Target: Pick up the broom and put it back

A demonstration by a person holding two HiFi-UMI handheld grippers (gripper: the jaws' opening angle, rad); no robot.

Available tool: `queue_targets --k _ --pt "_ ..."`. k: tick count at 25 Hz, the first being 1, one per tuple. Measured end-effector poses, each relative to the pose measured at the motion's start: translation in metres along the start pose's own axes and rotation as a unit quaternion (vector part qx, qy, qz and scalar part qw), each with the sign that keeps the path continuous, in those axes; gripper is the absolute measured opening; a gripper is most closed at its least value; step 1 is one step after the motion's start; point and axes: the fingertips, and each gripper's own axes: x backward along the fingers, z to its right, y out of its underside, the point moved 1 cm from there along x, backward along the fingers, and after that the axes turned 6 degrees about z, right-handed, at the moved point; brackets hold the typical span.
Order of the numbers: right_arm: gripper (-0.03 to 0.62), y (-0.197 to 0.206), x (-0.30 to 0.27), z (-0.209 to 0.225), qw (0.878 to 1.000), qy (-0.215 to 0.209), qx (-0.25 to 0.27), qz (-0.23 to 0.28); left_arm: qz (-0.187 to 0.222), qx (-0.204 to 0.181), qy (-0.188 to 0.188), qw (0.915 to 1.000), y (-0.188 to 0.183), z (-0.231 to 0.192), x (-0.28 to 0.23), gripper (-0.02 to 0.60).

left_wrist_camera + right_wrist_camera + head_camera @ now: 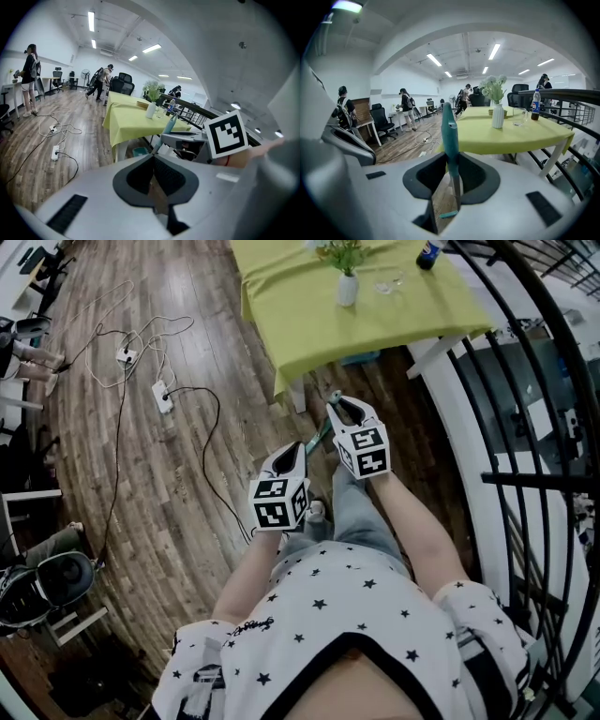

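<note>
Broom (317, 437): gripping it in both tongs, out in front of the body, just near of the closest tabletop (309, 334) corner, over the wood floor (187, 484).

Pinching the teal handle end in the right tongs (343, 409), closed down narrow on it. Seeing the teal tip poking up past the pads in the right gripper view, with thin metal shaft running back down between them.

Clamping the shaft lower down in the left tongs (292, 454), nearly together and meeting on it right at the tips, as far as the left gripper view is showing.

Holding the stick tilted, teal end pointing far and right toward the tabletop, lower end running near, under the tongs and toward the legs. Not seeing the brush end anywhere, probably hiding behind the tongs and torso, so not telling whether hanging clear of the floor or touching it.

Judging the pick-up half as done or nearly done: gripping two-handed, and finding only cables (122, 381) and a power strip (163, 396) on the floor, far left.

Judging the put-back half as not yet started. Not spotting any rack, hook or corner meant for it in these views, so only guessing at a spot by the railing (539, 479) on the right or some wall out of frame.

Remaining, probably: carrying it over, standing it up, opening both tongs, backing away.

Risking a knock on the tabletop edge or the vase (348, 287) when swinging the long handle.
</note>
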Motion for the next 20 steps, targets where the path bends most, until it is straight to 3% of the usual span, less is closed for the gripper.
queue_targets --k 20 --pt "0.077 -0.057 0.062 0.049 0.995 0.071 -0.017 0.063 0.002 -0.04 0.061 0.9974 -0.021 0.045 -0.019 0.012"
